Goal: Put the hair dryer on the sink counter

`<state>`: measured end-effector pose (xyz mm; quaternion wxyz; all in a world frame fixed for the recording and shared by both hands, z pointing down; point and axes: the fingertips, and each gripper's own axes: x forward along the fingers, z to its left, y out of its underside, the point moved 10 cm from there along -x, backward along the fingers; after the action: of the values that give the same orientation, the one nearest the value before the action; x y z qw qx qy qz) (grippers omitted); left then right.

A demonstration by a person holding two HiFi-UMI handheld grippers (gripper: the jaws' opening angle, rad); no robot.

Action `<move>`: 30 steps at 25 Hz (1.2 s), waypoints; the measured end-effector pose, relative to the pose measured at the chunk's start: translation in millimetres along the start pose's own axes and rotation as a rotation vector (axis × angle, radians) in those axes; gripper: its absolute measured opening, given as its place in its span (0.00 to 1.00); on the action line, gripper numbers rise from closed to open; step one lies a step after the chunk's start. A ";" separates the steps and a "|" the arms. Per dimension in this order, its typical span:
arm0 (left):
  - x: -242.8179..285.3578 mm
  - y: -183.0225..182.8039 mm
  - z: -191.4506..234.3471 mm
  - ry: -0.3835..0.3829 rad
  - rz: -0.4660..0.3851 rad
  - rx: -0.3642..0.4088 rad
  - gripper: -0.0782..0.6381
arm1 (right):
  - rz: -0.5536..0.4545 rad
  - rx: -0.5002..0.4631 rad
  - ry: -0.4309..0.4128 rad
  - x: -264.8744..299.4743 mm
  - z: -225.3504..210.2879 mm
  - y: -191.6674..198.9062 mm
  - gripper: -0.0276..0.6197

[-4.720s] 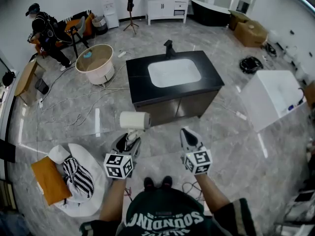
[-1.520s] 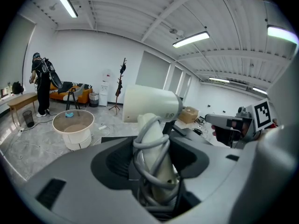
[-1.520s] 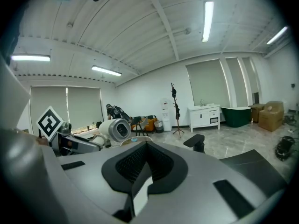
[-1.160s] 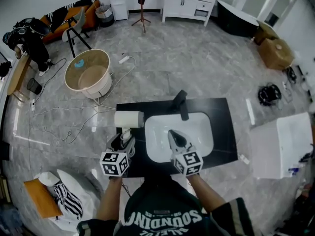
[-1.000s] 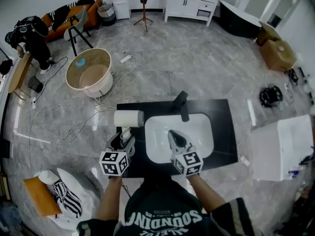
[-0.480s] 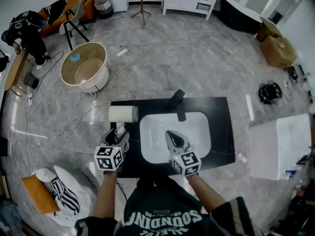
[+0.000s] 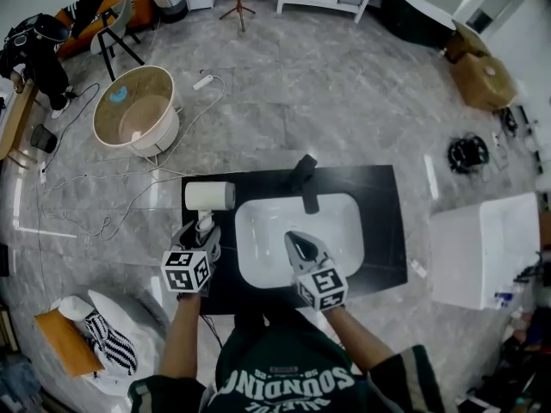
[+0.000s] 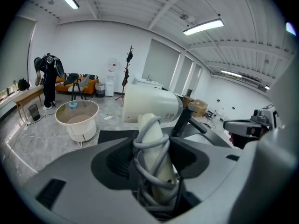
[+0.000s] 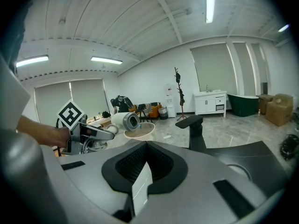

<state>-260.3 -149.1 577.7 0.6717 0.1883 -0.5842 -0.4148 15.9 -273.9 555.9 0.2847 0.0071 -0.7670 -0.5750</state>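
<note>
the black sink counter (image 7: 387, 231) is seen from above. over its left end the white hair dryer (image 7: 209, 196) is held, its cord-wrapped handle clamped in the left gripper (image 7: 200, 232). the right gripper (image 7: 299, 243) is seen closed and empty above the white basin (image 7: 263, 222).

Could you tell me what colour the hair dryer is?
The hair dryer is cream white, its wrapped cord grey; the left gripper view shows it best.
</note>
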 end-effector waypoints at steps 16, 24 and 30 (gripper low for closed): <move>69.0 14.4 18.7 -0.001 0.108 -0.027 0.44 | 0.049 0.043 0.044 6.9 -19.7 17.0 0.04; 104.3 26.5 30.3 -0.023 0.169 -0.048 0.44 | 0.119 0.068 0.059 8.0 -28.6 28.2 0.04; 118.5 33.8 36.3 -0.033 0.206 -0.057 0.44 | 0.128 0.080 0.064 10.0 -32.3 31.0 0.04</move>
<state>-286.2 -213.0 686.1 0.7062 0.1013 -0.5994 -0.3630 31.7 -295.2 593.4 0.3446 -0.0124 -0.7788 -0.5241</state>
